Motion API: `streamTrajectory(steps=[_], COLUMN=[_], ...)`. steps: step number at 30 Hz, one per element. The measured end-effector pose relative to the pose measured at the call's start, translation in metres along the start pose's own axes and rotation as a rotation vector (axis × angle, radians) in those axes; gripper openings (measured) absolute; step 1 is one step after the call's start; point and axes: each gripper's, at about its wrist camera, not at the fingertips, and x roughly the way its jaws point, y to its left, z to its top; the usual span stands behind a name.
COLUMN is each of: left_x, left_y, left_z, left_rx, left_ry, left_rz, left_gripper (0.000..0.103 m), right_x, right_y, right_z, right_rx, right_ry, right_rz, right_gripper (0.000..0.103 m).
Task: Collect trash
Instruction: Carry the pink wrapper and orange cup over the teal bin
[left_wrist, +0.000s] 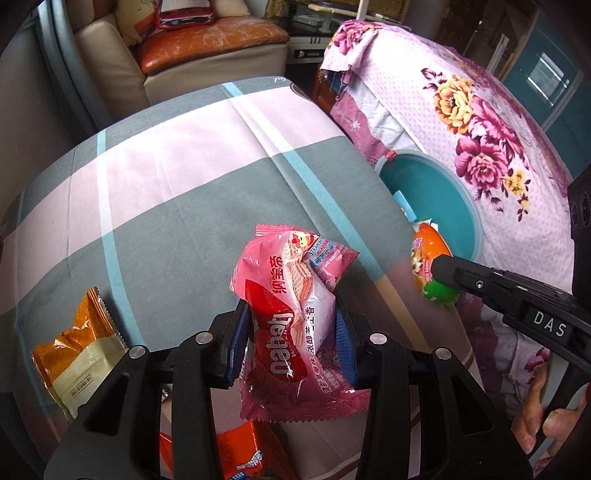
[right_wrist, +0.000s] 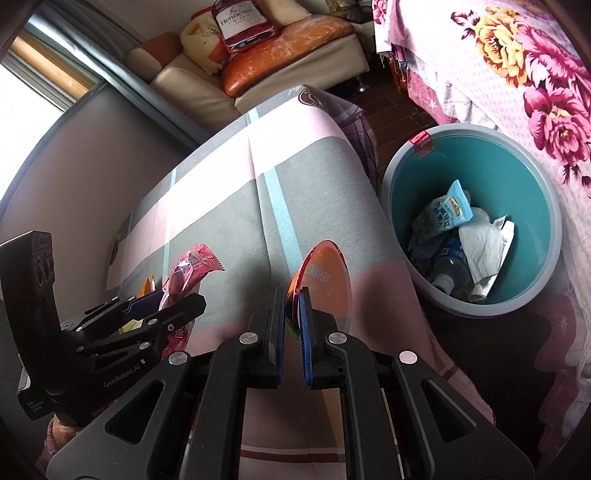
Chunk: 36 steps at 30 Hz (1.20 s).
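- Left gripper: jaws set narrow and clamped on the pink wafer packet, gripped across its middle so both crimped ends hang free; the packet is held clear of the checked table cover.
- Right gripper: jaws pinched fully together on the orange wrapper, which is thin and flat, hence the tight closure. In the left wrist view the same wrapper shows orange with a green end at that gripper's tip.
- Both pieces are carried above the table's right edge, towards the teal bin standing on the floor between the table and the floral-covered furniture; one piece per gripper, probably so both can be dropped in a single trip.
- The bin already holds trash: a light blue packet, crumpled paper, and what looks like a bottle – hard to confirm, partly buried.
- Trash left on the table: an orange-and-cream packet near the left edge, and an orange packet at the near edge, cut off by the gripper body.
- Hidden: the bin is mostly blocked in the left wrist view by the table edge and the right gripper; the wrapper print is blurred by the fisheye.
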Motion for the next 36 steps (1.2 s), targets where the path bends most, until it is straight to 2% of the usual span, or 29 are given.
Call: streamTrajectory(steps=[10,17,25,36], left_x=[0.023,0.039,0.053,0.068], left_y=[-0.068,-0.113,-0.143,-0.162], left_z=[0.027,0.045,0.061,0.076], left_rx=[0.122,0.198,0.234,0.248], left_ry=[0.020,0.026,0.025,0.020], left_rz=[-0.019,-0.048,-0.074,-0.109], left_gripper=[0.042,0.042,0.042,0.047], right_x=[-0.047,-0.064,-0.065,-0.058], right_y=[-0.074,-0.115,-0.137,-0.140], right_z=[0.023,0.029,0.035,0.043], right_rx=[0.135,0.201,0.230,0.230], right_ry=[-0.122,-0.163,-0.166,-0.154], right_rz=[-0.040,-0.077,-0.103,-0.133], right_gripper=[0.007,0.007,0.008,0.008])
